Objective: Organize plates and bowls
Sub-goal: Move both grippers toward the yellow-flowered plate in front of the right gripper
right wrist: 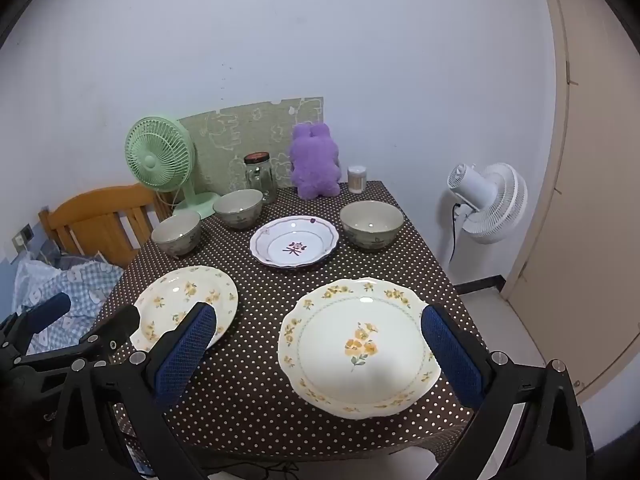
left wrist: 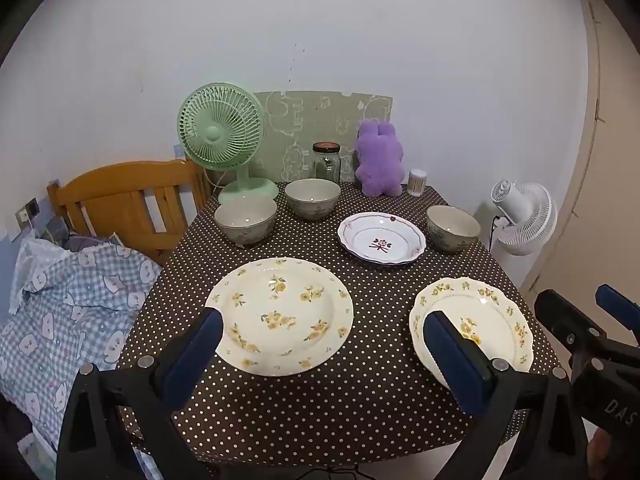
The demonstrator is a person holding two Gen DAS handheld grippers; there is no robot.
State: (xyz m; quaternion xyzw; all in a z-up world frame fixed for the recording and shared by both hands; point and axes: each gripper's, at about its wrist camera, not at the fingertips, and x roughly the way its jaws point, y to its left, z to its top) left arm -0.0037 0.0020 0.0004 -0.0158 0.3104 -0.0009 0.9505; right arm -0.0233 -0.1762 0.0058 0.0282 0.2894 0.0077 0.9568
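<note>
Jaws of both the left gripper (left wrist: 323, 354) and the right gripper (right wrist: 320, 350) are standing wide apart, grasping nothing, hovering over the near edge of the table (left wrist: 360, 420). Two yellow-flowered plates are lying nearest, the round plate (left wrist: 280, 316) ahead of the left gripper and the scalloped plate (right wrist: 360, 346) ahead of the right, well apart. Farther back, a purple-flowered plate (right wrist: 295, 241) is sitting between three bowls: the right bowl (right wrist: 371, 224), the middle bowl (right wrist: 238, 207) and the left bowl (right wrist: 176, 233), with a green fan (left wrist: 221, 128), a glass jar (left wrist: 326, 162) and a purple plush toy (left wrist: 379, 159) lining the wall.
</note>
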